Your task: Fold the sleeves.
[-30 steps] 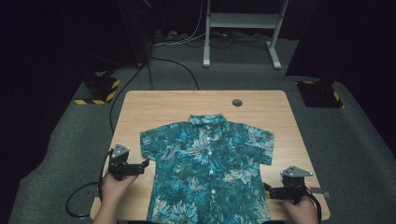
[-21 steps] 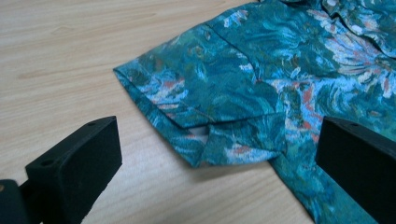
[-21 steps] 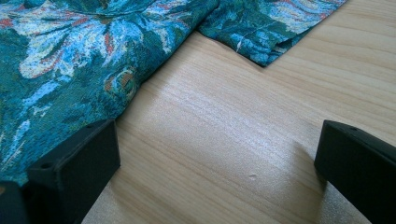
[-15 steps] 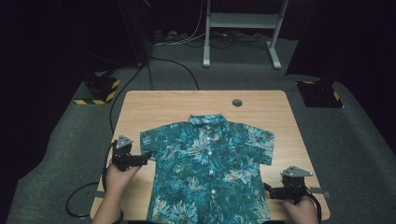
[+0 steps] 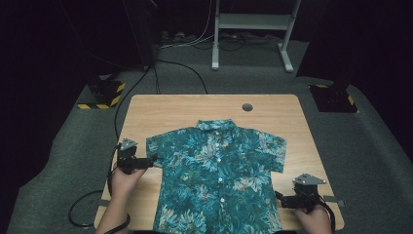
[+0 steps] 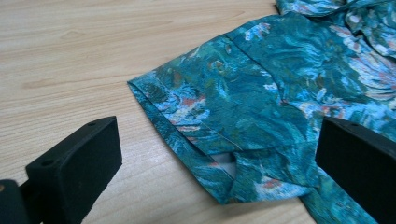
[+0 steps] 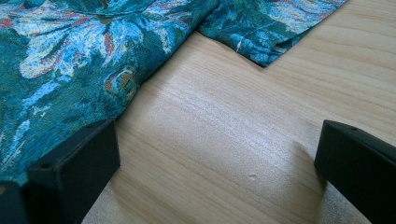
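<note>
A teal floral short-sleeved shirt [image 5: 218, 175] lies flat, buttoned, collar away from me, on the wooden table [image 5: 170, 109]. My left gripper [image 5: 151, 160] is open at the shirt's left sleeve; in the left gripper view the sleeve hem [image 6: 187, 135] lies between the wide-apart jaws. My right gripper [image 5: 278, 199] is open near the table's front right, beside the shirt's lower right side. In the right gripper view bare wood [image 7: 224, 140] lies between the jaws, with the shirt body [image 7: 70, 60] at left and the right sleeve [image 7: 266, 28] farther off.
A round hole [image 5: 247, 107] sits near the table's far edge. Cables [image 5: 160, 73] run over the grey carpet behind, where a white frame stand [image 5: 253, 29] is. Dark boxes with yellow-black tape [image 5: 102, 92] flank the table.
My left gripper has moved right and a little away from me, up to the shirt's left sleeve. The right gripper has stayed where it was.
</note>
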The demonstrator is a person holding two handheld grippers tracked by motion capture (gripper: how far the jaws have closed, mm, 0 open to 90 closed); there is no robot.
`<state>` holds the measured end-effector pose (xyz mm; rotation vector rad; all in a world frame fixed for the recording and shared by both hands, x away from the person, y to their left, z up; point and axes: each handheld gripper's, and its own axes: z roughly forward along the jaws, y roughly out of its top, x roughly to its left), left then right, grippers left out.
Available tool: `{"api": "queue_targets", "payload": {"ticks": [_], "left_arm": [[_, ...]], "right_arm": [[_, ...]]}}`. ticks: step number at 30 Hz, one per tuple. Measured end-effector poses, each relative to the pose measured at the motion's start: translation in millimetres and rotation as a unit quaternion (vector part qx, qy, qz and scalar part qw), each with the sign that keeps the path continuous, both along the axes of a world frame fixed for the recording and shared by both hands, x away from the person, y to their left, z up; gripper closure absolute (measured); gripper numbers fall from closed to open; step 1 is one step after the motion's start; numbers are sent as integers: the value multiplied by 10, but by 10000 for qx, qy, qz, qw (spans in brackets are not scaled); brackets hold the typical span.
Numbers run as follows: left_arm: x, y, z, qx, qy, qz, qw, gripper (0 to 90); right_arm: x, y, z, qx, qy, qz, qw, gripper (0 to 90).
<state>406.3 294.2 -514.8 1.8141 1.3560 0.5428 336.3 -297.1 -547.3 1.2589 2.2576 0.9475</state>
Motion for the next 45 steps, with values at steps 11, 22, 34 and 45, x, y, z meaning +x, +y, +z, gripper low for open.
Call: {"api": "queue_targets", "payload": {"ticks": [11, 22, 34, 45], "left_arm": [[152, 14, -39, -65, 54, -86, 9999, 44], [324, 1, -84, 22, 108, -116, 9999, 69], [508, 27, -142, -55, 112, -112, 9999, 137], [604, 107, -206, 48, 152, -6, 9999, 222]], "right_arm": [[3, 1, 0, -2, 1, 0, 10000, 0], [2, 1, 0, -2, 2, 0, 10000, 0], [3, 1, 0, -3, 0, 0, 10000, 0], [3, 1, 0, -4, 0, 0, 10000, 0]]}}
